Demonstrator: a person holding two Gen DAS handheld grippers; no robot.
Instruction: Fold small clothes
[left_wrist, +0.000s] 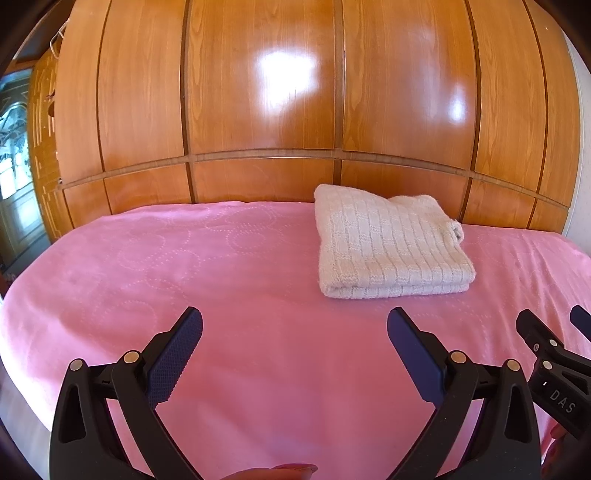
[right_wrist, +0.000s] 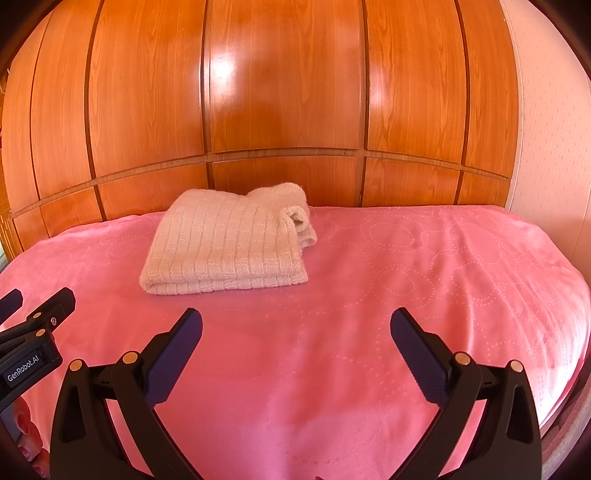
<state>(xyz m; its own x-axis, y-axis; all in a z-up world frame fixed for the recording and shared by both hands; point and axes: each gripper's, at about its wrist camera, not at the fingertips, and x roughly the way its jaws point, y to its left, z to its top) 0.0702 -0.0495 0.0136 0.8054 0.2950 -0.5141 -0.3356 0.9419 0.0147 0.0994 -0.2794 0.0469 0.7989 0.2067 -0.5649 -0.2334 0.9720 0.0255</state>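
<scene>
Left wrist view gives us the left gripper (left_wrist: 294, 325) spread wide and empty above the pink bed (left_wrist: 184, 266). Our right gripper (right_wrist: 296, 325) gapes wide too. Folded cream knit garment (right_wrist: 229, 243) lies ahead, near the wooden wardrobe (right_wrist: 280, 92).
</scene>
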